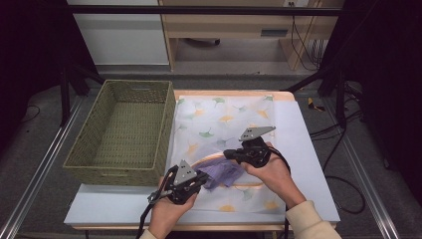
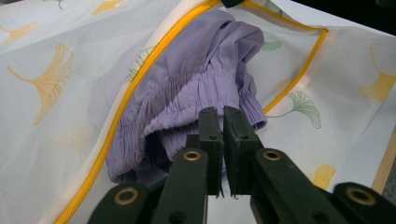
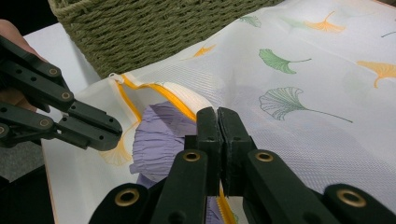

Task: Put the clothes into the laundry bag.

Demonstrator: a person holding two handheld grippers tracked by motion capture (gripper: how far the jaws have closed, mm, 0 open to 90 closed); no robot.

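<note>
A white mesh laundry bag (image 1: 224,117) printed with ginkgo leaves lies flat on the table, its yellow-zippered mouth facing the near side. A purple garment (image 1: 225,174) with a gathered waistband (image 2: 201,88) sits half inside that mouth. My left gripper (image 1: 201,178) comes in from the near left, its jaws (image 2: 222,112) shut on the garment's near edge. My right gripper (image 1: 230,154) is shut (image 3: 217,112) on the upper lip of the bag's mouth and lifts it off the garment (image 3: 154,140). In the right gripper view the left gripper (image 3: 114,130) stands at the left.
A deep woven green basket (image 1: 119,172) with nothing in it stands on the table's left half, touching the bag's left edge; its wall (image 3: 140,28) is just beyond the mouth. Bare pale tabletop (image 1: 311,164) lies to the right of the bag.
</note>
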